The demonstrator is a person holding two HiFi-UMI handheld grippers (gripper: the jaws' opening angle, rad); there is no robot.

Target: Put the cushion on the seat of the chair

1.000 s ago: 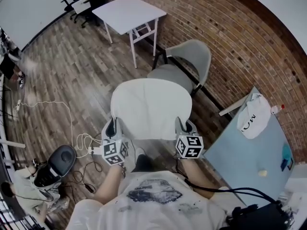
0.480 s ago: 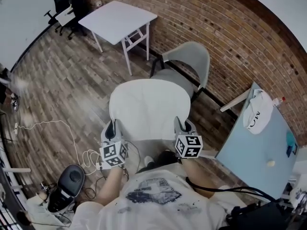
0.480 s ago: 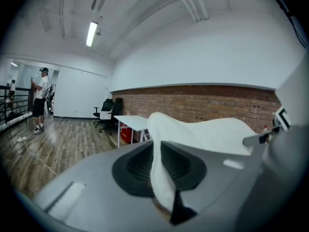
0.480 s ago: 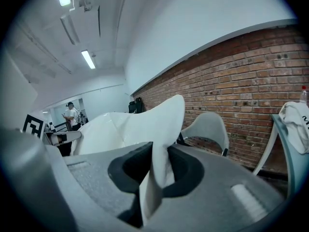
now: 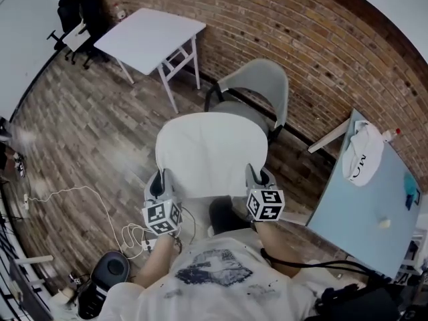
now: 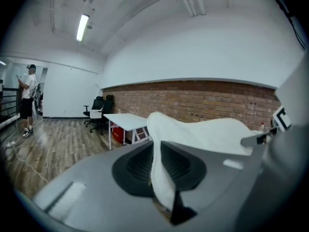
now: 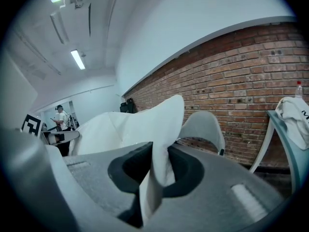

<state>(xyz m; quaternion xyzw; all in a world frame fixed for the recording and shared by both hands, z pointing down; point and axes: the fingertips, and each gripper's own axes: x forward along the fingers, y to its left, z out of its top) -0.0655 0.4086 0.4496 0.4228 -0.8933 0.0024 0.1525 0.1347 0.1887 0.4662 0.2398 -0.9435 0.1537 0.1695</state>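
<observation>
A white cushion (image 5: 211, 154) hangs flat in the air in front of me, held by its two near corners. My left gripper (image 5: 159, 178) is shut on its left edge and my right gripper (image 5: 258, 176) on its right edge. In the left gripper view the cushion's edge (image 6: 161, 170) is pinched between the jaws; the right gripper view shows the same on the cushion's other side (image 7: 158, 158). The grey chair (image 5: 257, 84) stands just beyond the cushion against the brick wall, and the cushion hides part of its seat (image 5: 235, 110). The chair's back (image 7: 204, 124) shows past the cushion.
A white folding table (image 5: 150, 34) stands at the far left by the wall. A light blue table (image 5: 364, 209) with a white cloth (image 5: 362, 159) is at the right, close to the chair. Cables (image 5: 87, 199) and a dark device (image 5: 103, 279) lie on the wooden floor. A person (image 6: 28, 98) stands far off.
Both grippers have carried the cushion forward toward the chair, which now lies closer behind it. The grip on both edges is unchanged.
</observation>
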